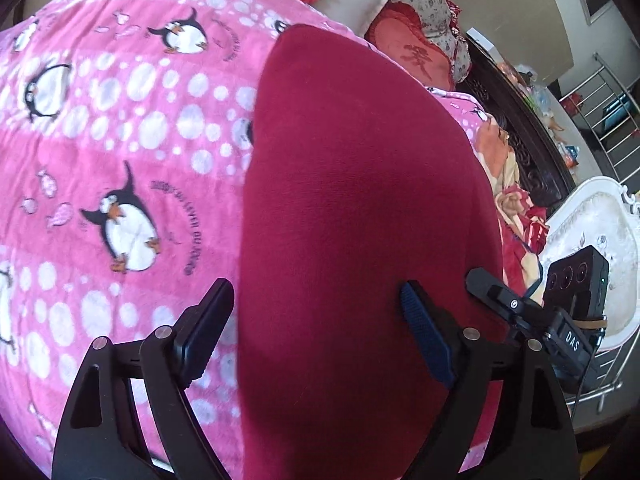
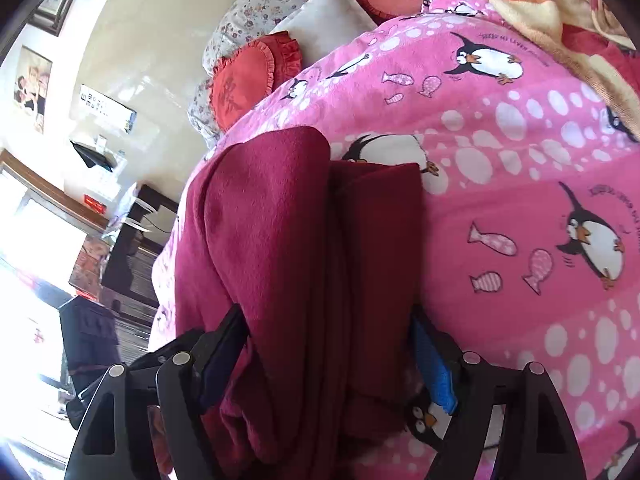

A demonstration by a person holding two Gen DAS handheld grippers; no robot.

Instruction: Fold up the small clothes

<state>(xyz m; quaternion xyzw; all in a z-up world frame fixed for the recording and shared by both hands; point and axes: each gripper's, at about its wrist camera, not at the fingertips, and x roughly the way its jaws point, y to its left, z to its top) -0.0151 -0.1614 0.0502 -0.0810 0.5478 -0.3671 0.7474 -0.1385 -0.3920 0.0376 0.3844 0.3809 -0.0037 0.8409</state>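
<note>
A dark red fleece garment point(image 1: 360, 200) lies smooth on the pink penguin blanket point(image 1: 120, 120) in the left wrist view. My left gripper point(image 1: 316, 296) is open just above its near edge, the left finger over the blanket and the right finger over the cloth. The right gripper point(image 1: 496, 296) shows at the garment's right edge. In the right wrist view the garment point(image 2: 288, 240) is bunched in thick folds between the fingers of my right gripper point(image 2: 328, 320), with the jaws wide around the bundle. The blanket point(image 2: 520, 200) lies beyond.
Red ruffled cushions point(image 2: 248, 80), a white pillow point(image 2: 328, 28) and a floral pillow point(image 2: 256, 8) sit at the head of the bed. An orange-and-cream blanket point(image 1: 516, 200) lies at the bed's right side, with a white ornate chair point(image 1: 592, 232) beyond.
</note>
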